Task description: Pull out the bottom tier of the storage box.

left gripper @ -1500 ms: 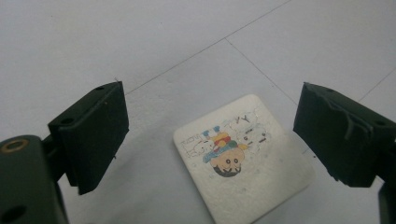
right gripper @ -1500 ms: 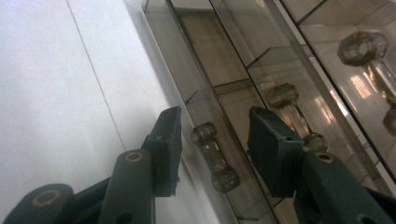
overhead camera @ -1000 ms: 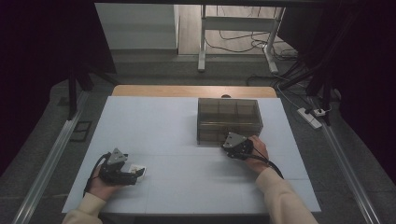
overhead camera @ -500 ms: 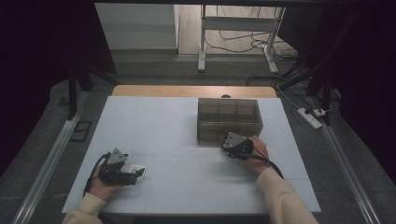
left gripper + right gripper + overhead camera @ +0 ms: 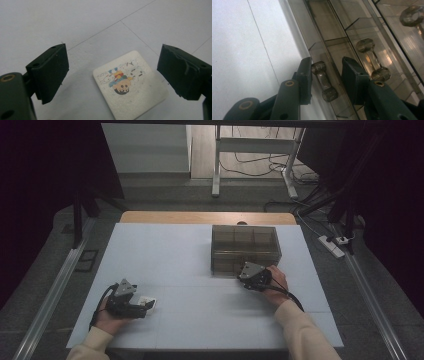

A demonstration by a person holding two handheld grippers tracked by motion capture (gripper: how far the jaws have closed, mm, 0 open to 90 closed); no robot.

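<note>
A small white card with a cartoon print lies flat on the white table. My left gripper hovers over the card, jaws wide open on either side and not touching it; from above, the left gripper is near the table's front left. A smoky transparent drawer box stands right of centre. My right gripper is at its front face. Its jaws straddle a clear dumbbell-shaped drawer handle: one pad sits against the handle, the other stands off with a gap, so the right gripper is open.
Two more clear handles show on neighbouring drawers. A wooden strip borders the table's far edge. Metal rails run along both sides, and a power strip lies on the floor at right.
</note>
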